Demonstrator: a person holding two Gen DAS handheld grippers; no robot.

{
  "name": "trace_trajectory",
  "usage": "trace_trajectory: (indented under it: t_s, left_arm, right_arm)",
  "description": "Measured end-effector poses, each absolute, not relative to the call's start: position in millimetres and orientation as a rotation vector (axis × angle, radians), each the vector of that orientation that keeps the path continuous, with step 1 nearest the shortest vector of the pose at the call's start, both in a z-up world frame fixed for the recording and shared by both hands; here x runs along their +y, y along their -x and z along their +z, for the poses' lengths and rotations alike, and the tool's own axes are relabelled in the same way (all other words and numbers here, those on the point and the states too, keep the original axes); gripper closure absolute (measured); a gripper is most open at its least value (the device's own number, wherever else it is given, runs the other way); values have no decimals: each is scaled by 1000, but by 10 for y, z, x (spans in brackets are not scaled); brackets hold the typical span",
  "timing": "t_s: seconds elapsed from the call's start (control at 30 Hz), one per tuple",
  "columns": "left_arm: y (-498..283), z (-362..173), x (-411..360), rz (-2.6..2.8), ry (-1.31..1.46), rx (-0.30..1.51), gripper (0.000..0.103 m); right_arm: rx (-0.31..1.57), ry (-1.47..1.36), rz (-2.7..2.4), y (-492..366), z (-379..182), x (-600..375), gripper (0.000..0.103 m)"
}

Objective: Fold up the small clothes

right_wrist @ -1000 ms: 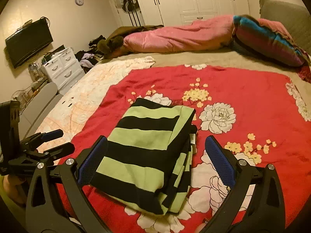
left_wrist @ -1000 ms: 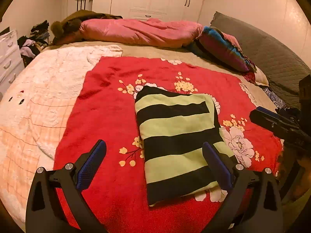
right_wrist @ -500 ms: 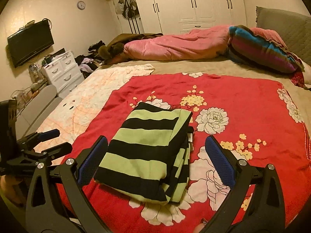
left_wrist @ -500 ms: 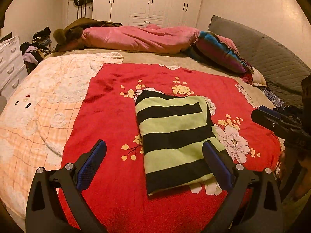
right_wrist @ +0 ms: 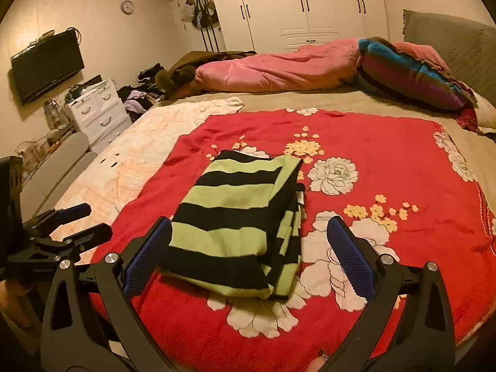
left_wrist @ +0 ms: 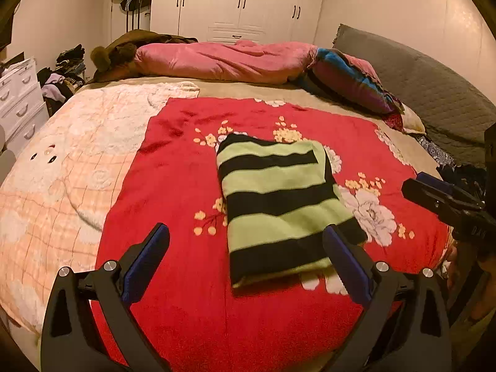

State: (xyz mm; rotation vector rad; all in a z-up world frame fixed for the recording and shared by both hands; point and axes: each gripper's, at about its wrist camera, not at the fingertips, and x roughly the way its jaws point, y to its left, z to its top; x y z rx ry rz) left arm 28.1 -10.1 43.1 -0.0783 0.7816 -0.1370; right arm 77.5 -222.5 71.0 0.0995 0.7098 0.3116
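Note:
A green-and-black striped garment (left_wrist: 279, 201) lies folded into a neat rectangle on the red floral blanket (left_wrist: 173, 186); it also shows in the right wrist view (right_wrist: 238, 226). My left gripper (left_wrist: 246, 263) is open and empty, held above the near edge of the blanket, short of the garment. My right gripper (right_wrist: 249, 260) is open and empty, near the garment's front edge. Each gripper shows in the other's view: the right gripper (left_wrist: 434, 192) at the right edge, the left gripper (right_wrist: 68, 223) at the left edge.
The red blanket (right_wrist: 387, 155) lies on a wide bed beside a pale patterned quilt (left_wrist: 62, 170). A pink duvet (left_wrist: 226, 62) and striped pillow (left_wrist: 347, 80) lie at the far side. A white drawer unit (right_wrist: 99, 114) and a TV (right_wrist: 46, 65) stand to the left.
Both grippers have drawn back and up from the folded garment, so it looks smaller and farther. The garment has not moved. Both stay open.

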Motion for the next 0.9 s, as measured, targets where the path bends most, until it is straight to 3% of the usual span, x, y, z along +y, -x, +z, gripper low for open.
trace_trajectory:
  t_s: [0.9]
  left_arm:
    - [-171, -202, -208, -103, 80, 930, 4]
  right_arm:
    - [824, -22, 235, -402, 44, -2120, 9]
